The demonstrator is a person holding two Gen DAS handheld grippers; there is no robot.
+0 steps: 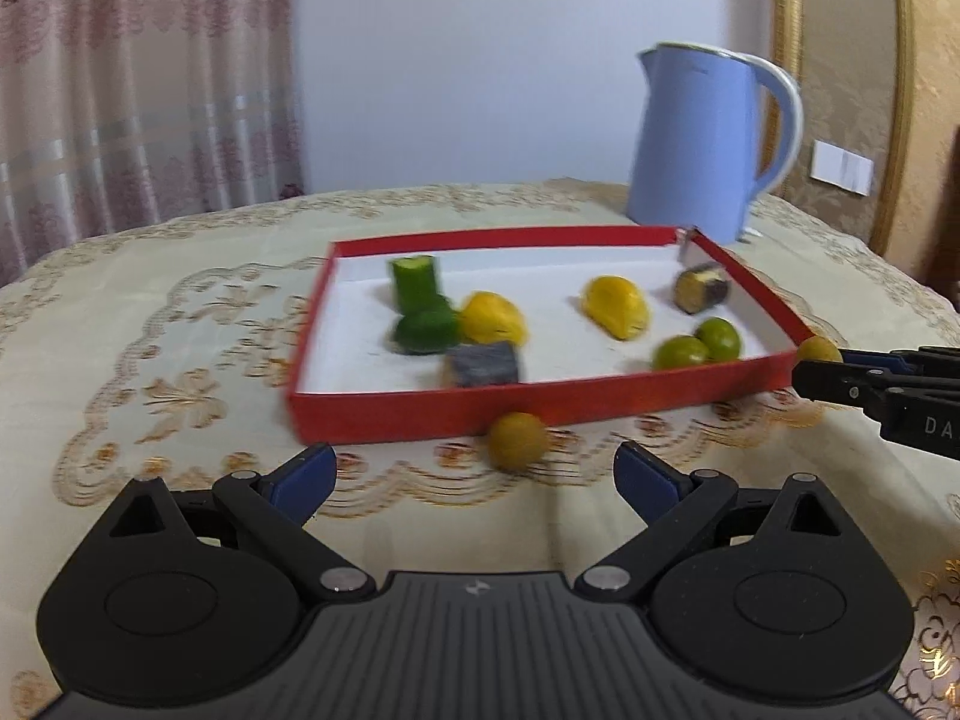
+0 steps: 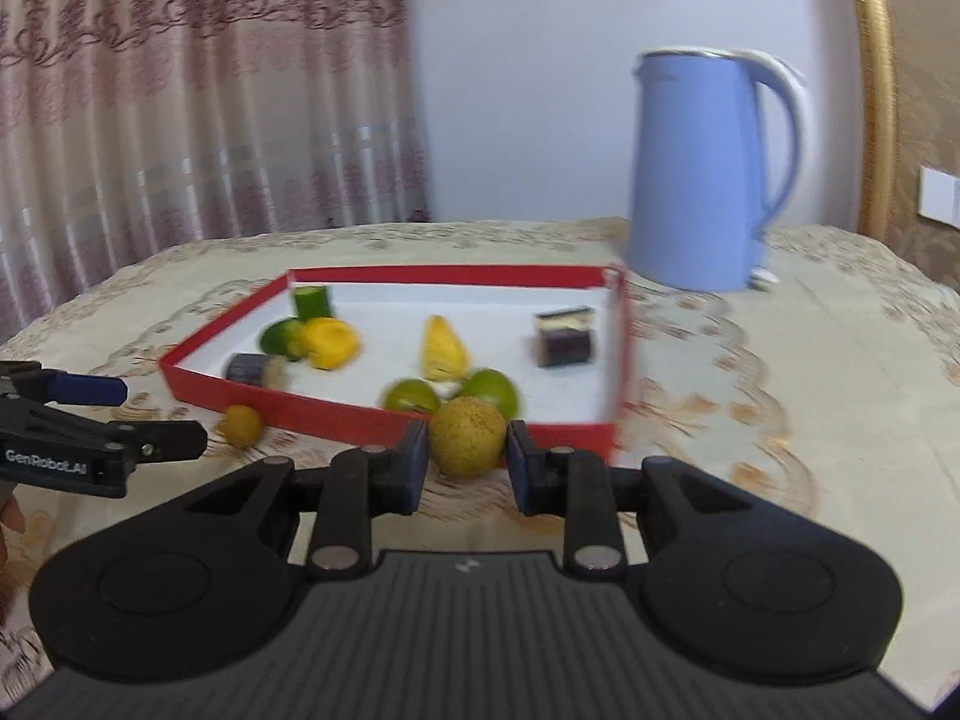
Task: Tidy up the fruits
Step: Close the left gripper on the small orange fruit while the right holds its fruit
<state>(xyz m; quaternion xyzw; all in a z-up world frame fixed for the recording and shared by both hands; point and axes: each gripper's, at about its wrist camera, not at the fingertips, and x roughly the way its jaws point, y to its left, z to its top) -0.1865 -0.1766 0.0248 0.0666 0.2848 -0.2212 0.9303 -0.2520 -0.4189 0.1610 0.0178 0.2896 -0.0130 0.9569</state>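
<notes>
A red tray (image 1: 516,407) (image 2: 282,405) with a white floor holds several pieces: green cucumber chunks (image 1: 414,283), yellow pieces (image 1: 618,307), two green limes (image 1: 699,345) and dark eggplant chunks (image 1: 485,365). A small yellow-brown fruit (image 1: 517,441) (image 2: 241,425) lies on the cloth against the tray's front wall. My left gripper (image 1: 474,471) is open just in front of it. My right gripper (image 2: 468,456) is shut on a speckled yellow-brown fruit (image 2: 468,437) (image 1: 817,350) at the tray's near corner.
A blue kettle (image 1: 702,144) (image 2: 708,174) stands behind the tray. The table wears a cream embroidered cloth (image 1: 180,324). A curtain (image 2: 198,90) hangs at the back left, and a gold frame (image 2: 876,84) stands at the right.
</notes>
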